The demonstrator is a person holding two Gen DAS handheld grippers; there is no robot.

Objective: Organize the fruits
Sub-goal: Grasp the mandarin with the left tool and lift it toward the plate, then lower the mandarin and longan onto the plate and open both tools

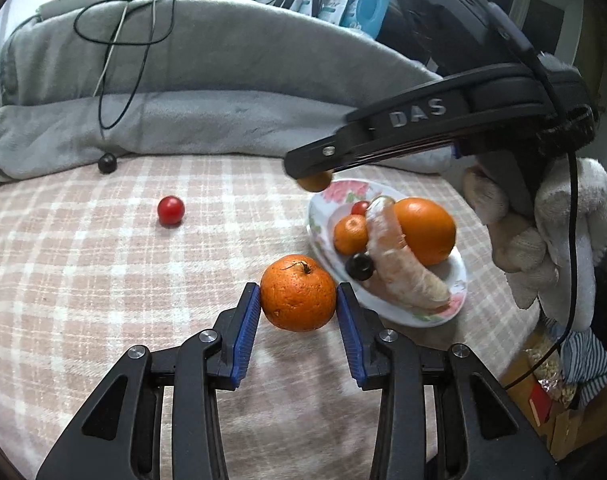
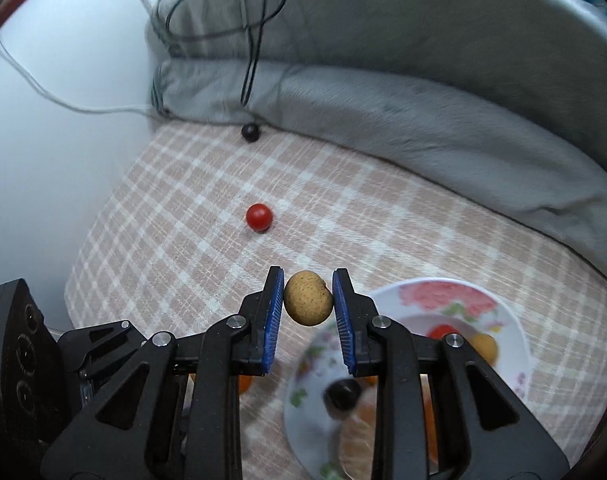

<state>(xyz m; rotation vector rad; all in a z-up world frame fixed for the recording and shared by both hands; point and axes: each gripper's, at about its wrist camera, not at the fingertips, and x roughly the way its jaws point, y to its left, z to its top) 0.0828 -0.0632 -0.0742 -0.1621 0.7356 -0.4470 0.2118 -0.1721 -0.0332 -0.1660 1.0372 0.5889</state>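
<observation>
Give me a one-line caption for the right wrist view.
Right gripper pinches a small tan fruit above the floral plate.

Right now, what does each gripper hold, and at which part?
The left gripper holds an orange by its two sides. The right gripper holds a small brown fruit by its sides.

Surface is a pink-and-white plaid blanket (image 1: 103, 272). Folded grey fleece blanket (image 1: 207, 80) banked along its far edge, black cable (image 1: 115, 40) looped on top of the fleece. Plain pale wall (image 2: 55, 128) left of the plaid blanket. Behind the fleece: cluttered shelf area, blue bottle (image 1: 370, 4) among packets. Cardboard boxes (image 1: 559, 412) below the plaid blanket's right edge. Light is soft, even, no hard shadows.
</observation>
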